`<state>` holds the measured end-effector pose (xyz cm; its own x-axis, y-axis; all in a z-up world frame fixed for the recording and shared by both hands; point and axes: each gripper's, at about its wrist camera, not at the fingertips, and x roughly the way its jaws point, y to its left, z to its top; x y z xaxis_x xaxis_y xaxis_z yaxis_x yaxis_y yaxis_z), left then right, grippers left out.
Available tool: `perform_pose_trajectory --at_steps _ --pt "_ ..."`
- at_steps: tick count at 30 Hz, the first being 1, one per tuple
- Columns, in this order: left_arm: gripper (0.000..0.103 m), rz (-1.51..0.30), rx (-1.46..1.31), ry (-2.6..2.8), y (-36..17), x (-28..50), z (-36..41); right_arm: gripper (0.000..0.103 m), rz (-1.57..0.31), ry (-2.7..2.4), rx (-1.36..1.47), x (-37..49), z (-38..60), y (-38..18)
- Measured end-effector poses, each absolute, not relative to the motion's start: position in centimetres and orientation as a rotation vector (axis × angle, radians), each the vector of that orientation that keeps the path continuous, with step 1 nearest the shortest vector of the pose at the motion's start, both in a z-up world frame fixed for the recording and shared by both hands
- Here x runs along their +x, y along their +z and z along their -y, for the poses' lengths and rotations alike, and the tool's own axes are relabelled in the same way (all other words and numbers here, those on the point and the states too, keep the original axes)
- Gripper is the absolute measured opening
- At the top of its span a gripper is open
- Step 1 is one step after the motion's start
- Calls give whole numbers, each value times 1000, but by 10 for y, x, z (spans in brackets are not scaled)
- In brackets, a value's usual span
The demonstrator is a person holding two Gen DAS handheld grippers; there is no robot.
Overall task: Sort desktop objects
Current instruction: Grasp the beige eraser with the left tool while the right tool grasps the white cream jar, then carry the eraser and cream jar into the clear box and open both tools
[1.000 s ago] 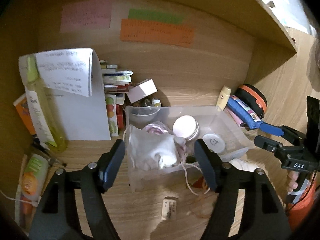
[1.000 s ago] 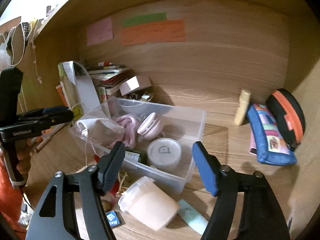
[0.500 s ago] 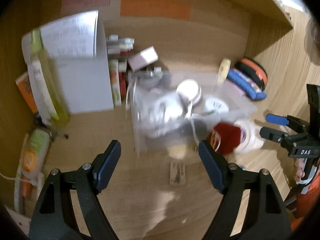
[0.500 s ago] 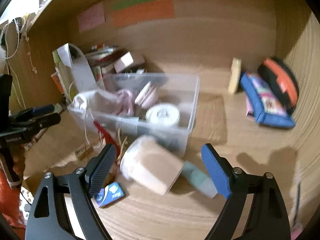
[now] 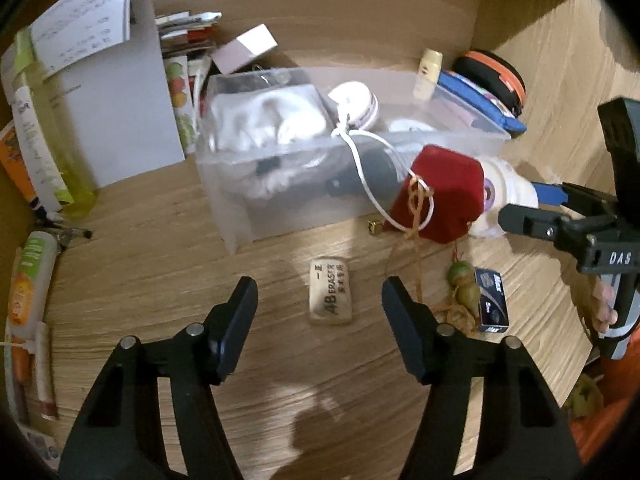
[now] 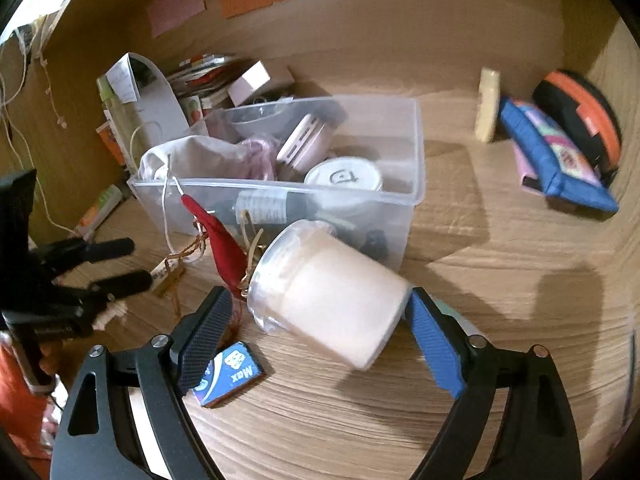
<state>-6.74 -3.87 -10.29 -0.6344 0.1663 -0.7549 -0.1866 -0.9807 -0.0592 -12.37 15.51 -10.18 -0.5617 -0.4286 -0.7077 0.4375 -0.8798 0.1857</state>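
The eraser [image 5: 331,297] lies flat on the table [image 5: 280,380] in front of the clear box [image 5: 240,208], its long axis running away from the left tool [image 5: 319,312] and roughly in line with it, so that tool's two fingers stand one on each long side. It sits just ahead of the fingertips and between their lines, not yet touched. The left tool's jaws are closing with nothing pressed between them. The left hand is plainly the nearer one for the eraser. The right tool [image 6: 316,320] straddles the cream jar [image 6: 332,300], which lies on its side against the box front, mouth toward the red pouch [image 6: 224,248]. Its jaws stand wide, one finger on each side of the jar, the blue one at or just beside the jar's base and the dark one apart, so the jar is not gripped. A small blue packet [image 6: 230,374] lies under the dark finger. Compared with a second ago, both views have dropped and tipped down toward the table: the box, which then filled the space between the left fingers, now sits beyond them, and the eraser has come from the bottom edge of the left view into the gap. The right jaws stand wider around the jar than before.
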Motion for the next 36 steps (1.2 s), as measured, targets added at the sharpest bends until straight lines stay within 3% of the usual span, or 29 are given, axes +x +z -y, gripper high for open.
perform_pose_trajectory --at_steps 10,17,21,36 --pt "41 -46 -1316 2640 -114 -77 34 69 35 -2384 1104 -122 -175 -103" --pt "41 -83 -1315 2656 -116 -83 29 67 -62 -2430 1089 -119 -172 -98" --pt "23 -140 -1281 2654 -117 -84 24 67 -35 -2440 1098 -129 -170 -100" --pt "23 -20 -1188 2737 -95 -72 48 64 58 -2386 1007 -120 -181 -87"
